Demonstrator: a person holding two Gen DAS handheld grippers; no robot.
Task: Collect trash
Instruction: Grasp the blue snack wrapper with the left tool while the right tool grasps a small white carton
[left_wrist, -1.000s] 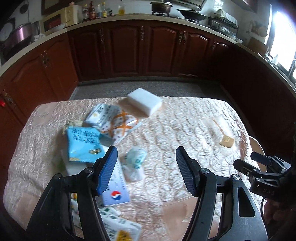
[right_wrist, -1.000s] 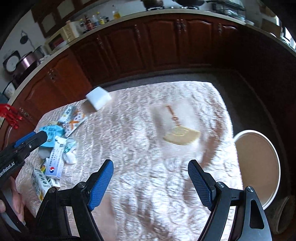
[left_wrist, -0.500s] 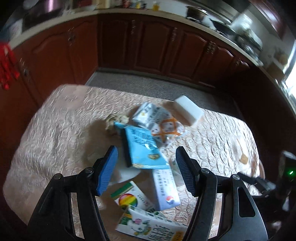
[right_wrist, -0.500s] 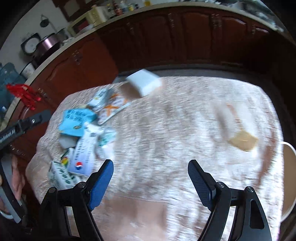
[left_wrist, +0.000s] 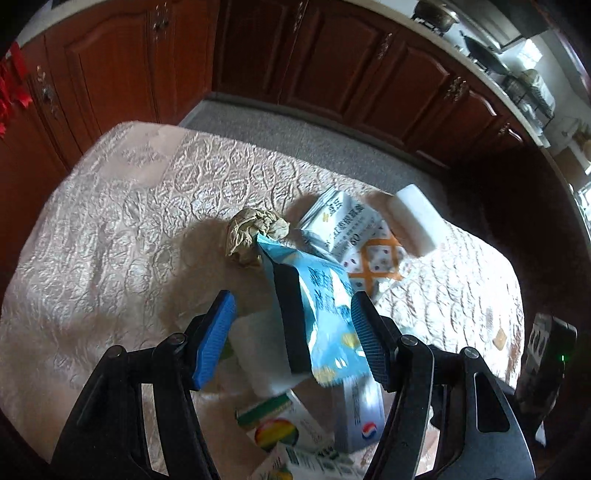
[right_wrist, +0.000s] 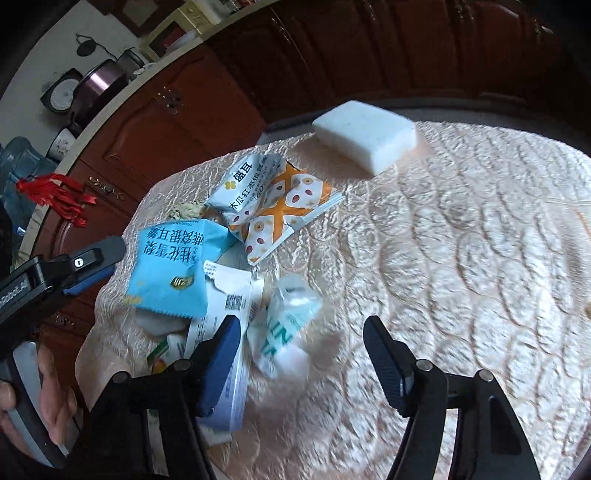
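A heap of trash lies on the cream quilted table (left_wrist: 110, 240). A light blue snack bag (left_wrist: 325, 314) (right_wrist: 173, 266) sits on top, with my open left gripper (left_wrist: 291, 332) hovering just above it. Around it lie a crumpled brown paper ball (left_wrist: 251, 229), a white and blue packet (left_wrist: 340, 221) (right_wrist: 247, 184), an orange and white wrapper (left_wrist: 376, 262) (right_wrist: 284, 214), a blue and white box (left_wrist: 358, 421) (right_wrist: 225, 350) and a crumpled teal and white wrapper (right_wrist: 284, 328). My open right gripper (right_wrist: 303, 362) hovers over that wrapper. The left gripper (right_wrist: 92, 266) also shows in the right wrist view.
A white foam block (left_wrist: 413, 218) (right_wrist: 365, 136) lies at the table's far edge. Green and white cartons (left_wrist: 280, 432) lie nearest me. A small tan cracker (left_wrist: 500, 338) sits at the right. Dark wood cabinets (left_wrist: 295, 55) surround the table.
Both grippers have swung left and dropped closer to the trash heap. The left one now hangs over the blue bag, the right one over the teal wrapper. Both stayed open.
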